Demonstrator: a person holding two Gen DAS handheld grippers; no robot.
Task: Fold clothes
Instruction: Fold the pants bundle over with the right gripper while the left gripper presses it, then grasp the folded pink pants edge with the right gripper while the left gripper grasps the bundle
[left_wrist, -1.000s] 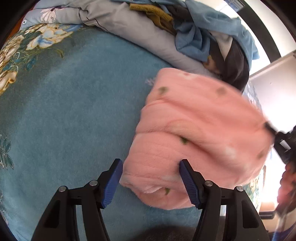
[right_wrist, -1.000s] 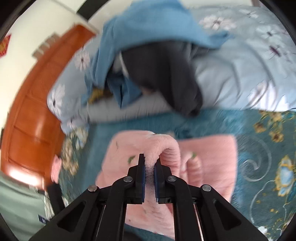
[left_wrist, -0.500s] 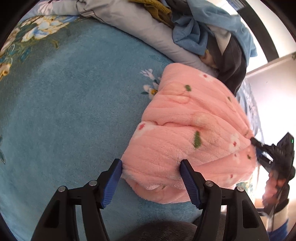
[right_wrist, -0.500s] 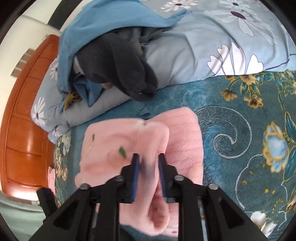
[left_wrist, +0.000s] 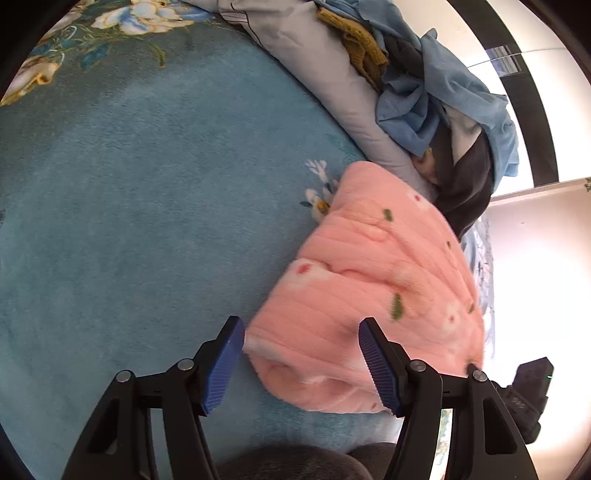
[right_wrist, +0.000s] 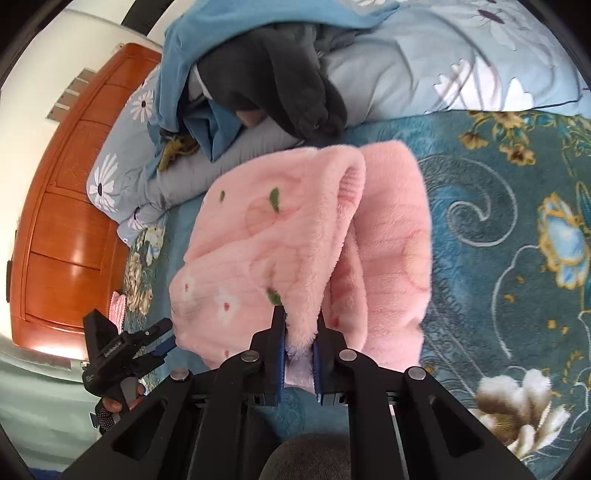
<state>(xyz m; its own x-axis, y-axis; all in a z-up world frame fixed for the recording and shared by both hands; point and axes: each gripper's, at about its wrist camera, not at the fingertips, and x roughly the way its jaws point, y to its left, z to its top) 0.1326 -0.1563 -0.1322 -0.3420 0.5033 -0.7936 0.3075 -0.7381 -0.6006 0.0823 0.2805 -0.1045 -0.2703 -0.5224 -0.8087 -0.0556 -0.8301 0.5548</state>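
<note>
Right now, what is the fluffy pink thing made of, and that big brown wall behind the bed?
The pink garment looks like plush fleece: a fuzzy, ribbed pile with small printed flowers and green leaves, soft enough to bunch up where the right gripper is closing on it. The brown headboard looks like varnished wood: orange-brown panels with a glossy shine. It could be veneer; I cannot tell.

A bedroom in a home. The work surface is a bed (left_wrist: 147, 206) under a teal plush blanket (right_wrist: 498, 206) with floral print. A quilt (right_wrist: 461, 55) in pale blue with white flowers lies bunched at the far side, with a heap of clothes (right_wrist: 266, 70) on it. A wooden headboard (right_wrist: 62, 229) stands beyond, against a white wall (left_wrist: 535, 258).
</note>
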